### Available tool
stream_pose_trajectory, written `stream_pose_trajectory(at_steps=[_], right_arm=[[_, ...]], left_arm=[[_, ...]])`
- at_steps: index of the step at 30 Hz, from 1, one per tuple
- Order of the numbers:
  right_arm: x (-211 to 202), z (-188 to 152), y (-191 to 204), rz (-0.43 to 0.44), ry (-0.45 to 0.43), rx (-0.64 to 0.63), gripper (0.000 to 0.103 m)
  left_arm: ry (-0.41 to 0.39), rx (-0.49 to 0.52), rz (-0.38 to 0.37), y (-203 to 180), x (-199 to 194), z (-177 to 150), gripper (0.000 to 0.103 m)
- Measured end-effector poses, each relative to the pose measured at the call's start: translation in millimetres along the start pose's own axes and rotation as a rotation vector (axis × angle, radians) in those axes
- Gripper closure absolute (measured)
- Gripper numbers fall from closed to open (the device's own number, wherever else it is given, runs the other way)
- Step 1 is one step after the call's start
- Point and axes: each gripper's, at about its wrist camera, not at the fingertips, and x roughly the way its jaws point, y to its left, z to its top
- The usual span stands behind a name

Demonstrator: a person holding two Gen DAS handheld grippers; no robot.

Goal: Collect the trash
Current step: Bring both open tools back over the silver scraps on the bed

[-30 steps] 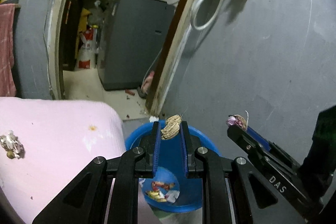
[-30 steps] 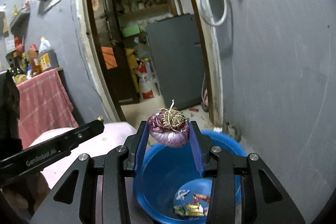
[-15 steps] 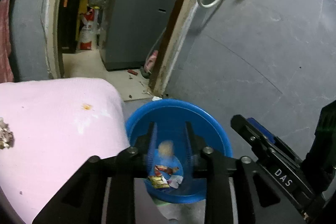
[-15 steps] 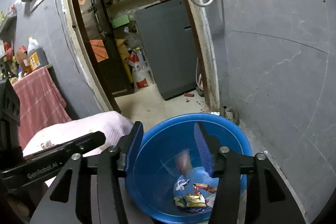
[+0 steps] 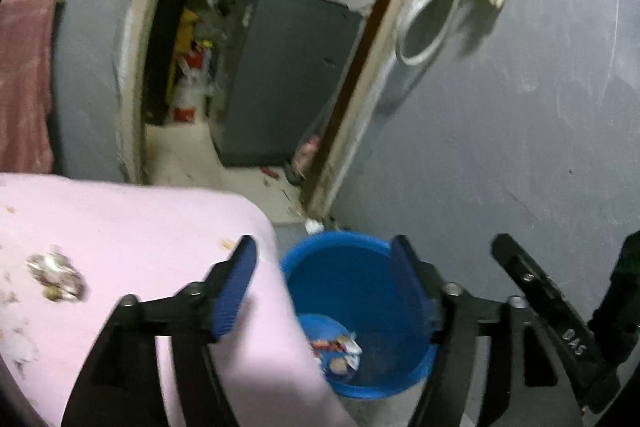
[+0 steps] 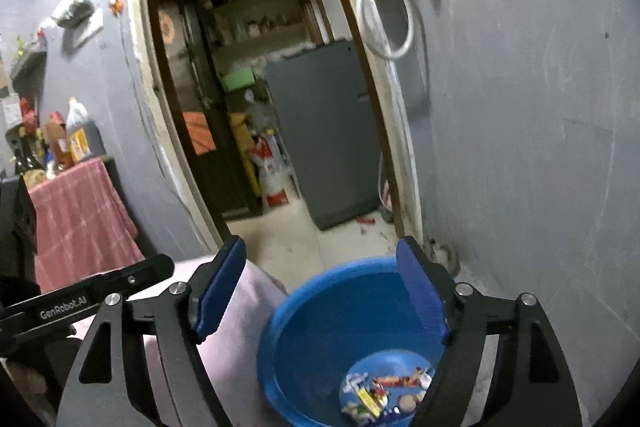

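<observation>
1. Left black two-finger gripper with blue ribbed pads (image 5: 322, 287): jaws spread wide, nothing between them. It is tilted down. The left pad (image 5: 234, 291) lies over the corner of the pale pink cloth-covered surface (image 5: 140, 227); the right pad (image 5: 412, 291) lies over the basin.
2. Right black two-finger gripper with blue ribbed pads (image 6: 322, 291): jaws likewise wide apart and empty. It points forward and down, its right pad (image 6: 420, 295) over the basin and its left pad (image 6: 220, 291) over the cloth edge (image 6: 256, 291).
3. The two grippers sit side by side. The right one's black arm shows at the right of the left wrist view (image 5: 548, 311); the left one's labelled arm shows at the left of the right wrist view (image 6: 88, 299).
4. Round blue plastic basin (image 5: 340, 247) stands on the floor, just beside the pink surface and close to the grey wall (image 5: 500, 147).
5. Basin contents: a small pile of trash on the bottom (image 6: 384, 391), made up of crumpled printed wrappers in white, red and yellow plus a few pale scraps. The same pile appears in the left wrist view (image 5: 336, 351), partly hidden by the cloth corner.
6. Trash outside the basin: a crumpled brownish-white clump (image 5: 56, 277) lies on the pink surface, well apart from the basin, with pale crumbs scattered near it. Image is blurred here; material cannot be told.
</observation>
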Motion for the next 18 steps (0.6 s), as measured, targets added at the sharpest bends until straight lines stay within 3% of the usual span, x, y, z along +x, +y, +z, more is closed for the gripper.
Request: stream_pose_trajectory(at_steps=[5, 7, 9, 18], right_arm=[[-17.1, 10.3, 23.6, 0.011, -0.087, -0.063, 0.016], [-23.3, 13.6, 34.1, 0.02, -0.121, -0.083, 0.011], [-26.1, 15.2, 41.8, 0.032, -0.139, -0.092, 0.0], [-31.0, 16.6, 87.2, 0.097, -0.197, -0.144, 0.0]], left_arm=[[-0.13, 0.045, 0.09, 14.2, -39.7, 8.4, 0.008], [-0.193, 0.068, 0.135, 19.5, -56.5, 7.3, 0.004], [-0.231, 0.095, 0.17, 24.8, -70.6, 6.8, 0.003], [-0.319, 0.126, 0.29, 58.9, -113.2, -3.4, 0.002]])
